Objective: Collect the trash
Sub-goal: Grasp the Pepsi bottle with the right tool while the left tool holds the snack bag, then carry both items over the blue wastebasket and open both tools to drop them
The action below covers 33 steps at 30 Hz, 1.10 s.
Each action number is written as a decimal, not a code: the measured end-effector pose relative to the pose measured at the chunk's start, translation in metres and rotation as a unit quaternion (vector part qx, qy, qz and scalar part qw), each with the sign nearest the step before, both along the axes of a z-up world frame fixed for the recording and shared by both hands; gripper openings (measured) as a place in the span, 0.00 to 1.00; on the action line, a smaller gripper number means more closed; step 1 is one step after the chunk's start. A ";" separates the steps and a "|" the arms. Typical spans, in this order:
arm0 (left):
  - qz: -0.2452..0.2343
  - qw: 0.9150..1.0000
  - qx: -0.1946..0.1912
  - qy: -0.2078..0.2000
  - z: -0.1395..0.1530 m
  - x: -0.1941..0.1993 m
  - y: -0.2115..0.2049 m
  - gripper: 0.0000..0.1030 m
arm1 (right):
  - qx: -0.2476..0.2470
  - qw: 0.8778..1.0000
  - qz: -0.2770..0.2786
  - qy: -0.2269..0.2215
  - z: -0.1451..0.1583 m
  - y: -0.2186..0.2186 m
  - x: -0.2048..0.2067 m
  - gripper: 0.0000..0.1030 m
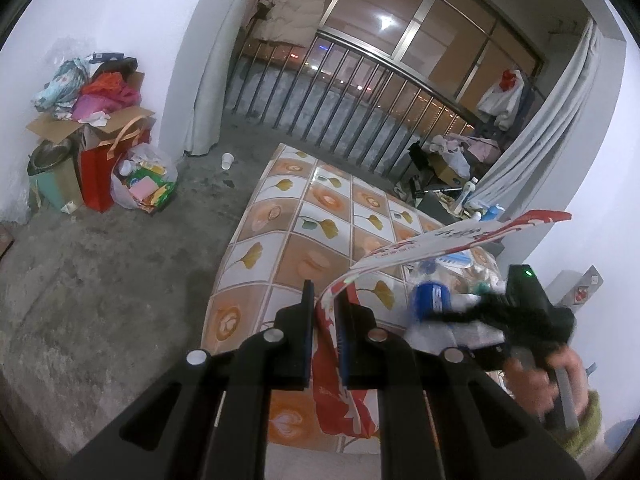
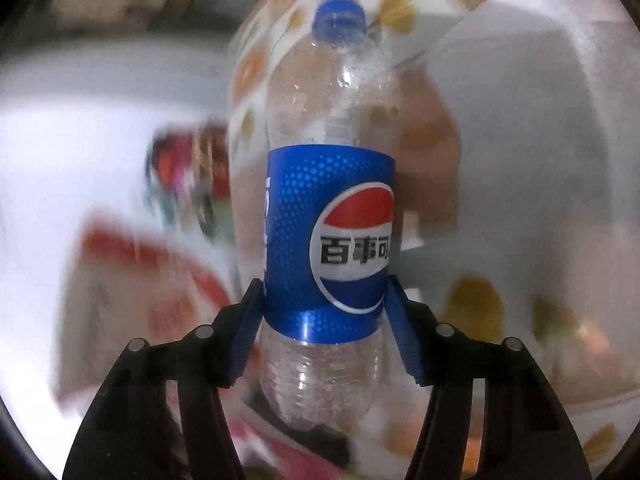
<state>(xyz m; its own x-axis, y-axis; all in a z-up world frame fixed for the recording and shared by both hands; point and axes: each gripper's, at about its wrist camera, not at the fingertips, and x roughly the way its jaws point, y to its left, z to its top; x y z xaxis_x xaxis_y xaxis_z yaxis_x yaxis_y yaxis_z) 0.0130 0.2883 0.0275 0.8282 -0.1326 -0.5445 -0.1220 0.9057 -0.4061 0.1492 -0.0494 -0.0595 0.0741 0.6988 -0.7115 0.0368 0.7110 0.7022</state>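
**Bottle is being held beside the open bag**

In the left view, the left gripper (image 1: 325, 314) is being kept shut on the rim of the red and white bag (image 1: 344, 396), which is being held over the flowered table (image 1: 280, 216). The right gripper (image 1: 452, 316) is seen to its right, just beside the bag's mouth.

In the right view, the right gripper (image 2: 325, 308) is being clamped on the clear bottle (image 2: 328, 220), pads on the blue label. The bottle's long side is pointing away, cap farthest.

Bag (image 1: 340, 364) between the left gripper (image 1: 325, 300) fingers, over the table (image 1: 280, 232). Bottle (image 2: 328, 232) in the right gripper (image 2: 325, 304), right of bag. Paper cup (image 1: 227, 161) on floor beyond table; boxes (image 1: 92, 128) far left against wall.
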 end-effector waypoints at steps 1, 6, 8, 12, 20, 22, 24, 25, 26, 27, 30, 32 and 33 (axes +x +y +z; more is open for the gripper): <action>-0.001 1.000 0.001 0.001 0.000 0.000 0.000 0.09 | -0.021 0.999 0.027 -0.016 0.005 0.001 -0.011 0.55; -0.003 1.000 0.000 0.004 -0.003 0.004 -0.001 0.09 | -0.131 0.980 0.106 -0.109 0.032 0.004 -0.052 0.57; -0.006 1.000 -0.002 0.006 -0.002 0.006 -0.004 0.09 | -0.145 0.974 0.109 -0.134 0.035 0.004 -0.056 0.57; -0.013 1.000 0.006 0.005 0.002 0.006 -0.011 0.09 | -0.144 0.973 0.092 -0.154 0.042 0.003 -0.051 0.59; -0.013 1.000 0.020 0.012 0.004 0.006 -0.018 0.09 | -0.115 0.980 0.072 -0.147 0.030 0.022 -0.024 0.55; -0.012 1.000 0.024 0.012 0.006 0.006 -0.020 0.09 | -0.105 0.981 0.069 -0.148 0.029 0.020 -0.022 0.54; -0.013 0.999 0.028 0.011 0.007 0.006 -0.021 0.09 | -0.097 0.982 0.066 -0.145 0.023 0.020 -0.016 0.54; -0.013 0.999 0.031 0.010 0.008 0.006 -0.022 0.09 | -0.085 0.984 0.062 -0.140 0.023 0.016 -0.017 0.54; -0.013 0.999 0.033 0.009 0.008 0.006 -0.023 0.09 | -0.076 0.985 0.061 -0.139 0.026 0.017 -0.017 0.54; -0.013 0.999 0.033 0.008 0.009 0.005 -0.023 0.09 | -0.069 0.986 0.059 -0.140 0.029 0.014 -0.018 0.53; -0.011 0.999 0.033 0.006 0.011 0.005 -0.022 0.09 | -0.044 0.986 0.053 -0.150 0.040 -0.001 -0.029 0.53; -0.009 0.999 0.034 0.004 0.014 0.006 -0.023 0.09 | -0.030 0.986 0.050 -0.156 0.049 -0.013 -0.035 0.53; -0.009 0.999 0.033 0.002 0.015 0.006 -0.023 0.09 | -0.023 0.986 0.049 -0.159 0.054 -0.019 -0.038 0.53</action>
<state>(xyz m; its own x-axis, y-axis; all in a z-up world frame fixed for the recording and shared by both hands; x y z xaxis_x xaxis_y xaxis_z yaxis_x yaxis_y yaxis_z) 0.0188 0.2654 0.0428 0.8239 -0.1111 -0.5558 -0.1070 0.9324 -0.3451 0.1113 -0.0681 -0.0054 0.2329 0.6807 -0.6946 -0.2498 0.7321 0.6337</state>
